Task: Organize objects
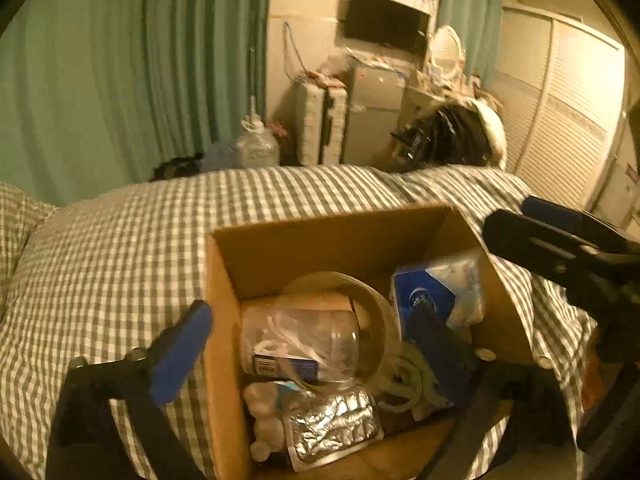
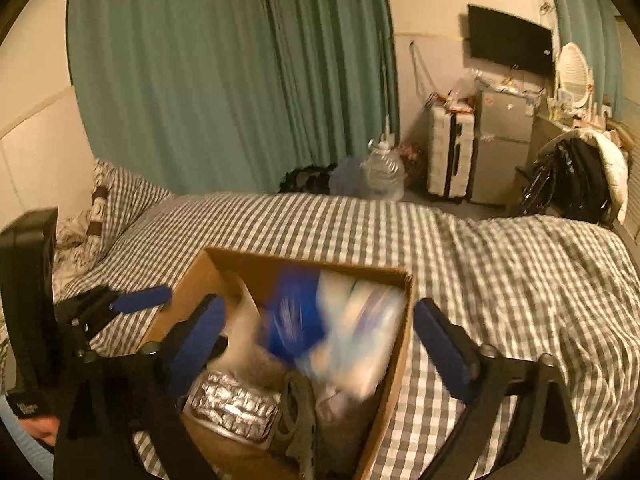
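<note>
An open cardboard box sits on the checked bed. It holds a clear plastic jar lying on its side, a silver foil pack, a blue and white tissue pack and a roll of tape. My left gripper is open and empty, its fingers spread over the box's near left side. My right gripper is open over the box, with the blurred blue and white pack below it, free of the fingers. The foil pack lies at the near left. The right gripper also shows in the left wrist view.
The checked bed cover spreads around the box, with a pillow at the left. Beyond the bed are green curtains, a water jug, a suitcase, a small fridge and a black bag.
</note>
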`<state>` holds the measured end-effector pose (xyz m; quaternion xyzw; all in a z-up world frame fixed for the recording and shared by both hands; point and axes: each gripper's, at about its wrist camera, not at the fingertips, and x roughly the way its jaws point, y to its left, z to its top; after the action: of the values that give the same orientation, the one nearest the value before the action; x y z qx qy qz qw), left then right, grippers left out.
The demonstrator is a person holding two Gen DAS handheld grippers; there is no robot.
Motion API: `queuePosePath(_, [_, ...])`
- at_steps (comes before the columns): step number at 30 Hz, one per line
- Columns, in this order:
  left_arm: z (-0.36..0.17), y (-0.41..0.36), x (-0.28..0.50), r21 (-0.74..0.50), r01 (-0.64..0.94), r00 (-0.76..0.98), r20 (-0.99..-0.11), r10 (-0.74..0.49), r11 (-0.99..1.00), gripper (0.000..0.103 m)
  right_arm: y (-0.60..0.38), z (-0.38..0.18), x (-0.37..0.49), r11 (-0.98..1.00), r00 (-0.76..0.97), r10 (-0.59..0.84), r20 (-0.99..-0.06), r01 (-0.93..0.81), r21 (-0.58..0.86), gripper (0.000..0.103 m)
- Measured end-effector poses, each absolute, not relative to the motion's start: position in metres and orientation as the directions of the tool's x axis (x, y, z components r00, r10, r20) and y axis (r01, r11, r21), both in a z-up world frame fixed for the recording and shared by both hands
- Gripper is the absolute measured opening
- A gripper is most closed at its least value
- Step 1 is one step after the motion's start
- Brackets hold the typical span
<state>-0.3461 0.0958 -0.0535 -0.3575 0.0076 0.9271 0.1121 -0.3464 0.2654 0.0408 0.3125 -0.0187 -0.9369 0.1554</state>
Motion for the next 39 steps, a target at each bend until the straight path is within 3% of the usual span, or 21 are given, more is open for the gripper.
queuePosePath(8, [0.003, 0.084, -0.314, -0.071, -0.167, -0.782, -0.598, 0.176, -0.983, 0.103, 0.274, 0.088, -0.309, -0.971, -0.813, -0.227, -0.536, 0.228, 0.066, 0.102])
queuePosePath(16, [0.091, 0.061, -0.249, -0.082, -0.118, -0.872, -0.467, 0.143, -0.990, 0.103, 0.266, 0.174, -0.234, -0.982, -0.883, -0.162, -0.440, 0.190, -0.019, 0.103])
queuePosePath(22, [0.123, 0.052, -0.206, -0.052, -0.106, -0.917, -0.381, 0.118, -0.993, 0.103, 0.260, 0.207, -0.183, -0.982, -0.911, -0.166, -0.377, 0.189, -0.024, 0.103])
queuePosePath(29, [0.092, 0.059, -0.158, 0.003, -0.054, -0.961, -0.272, 0.051, -0.999, 0.103, 0.269, 0.173, -0.132, -0.985, -0.939, -0.169, -0.300, 0.166, 0.036, 0.103])
queuePosePath(33, [0.046, 0.065, -0.138, -0.037, -0.010, -0.957, -0.290, 0.020, -0.999, 0.103, 0.279, 0.112, -0.122, -0.988, -0.952, -0.151, -0.267, 0.140, 0.060, 0.103])
queuePosePath(39, [0.001, 0.066, -0.148, -0.017, 0.051, -0.924, -0.380, -0.041, -0.999, 0.103, 0.289, 0.071, -0.156, -0.998, -0.934, -0.064, -0.352, 0.062, 0.015, 0.103])
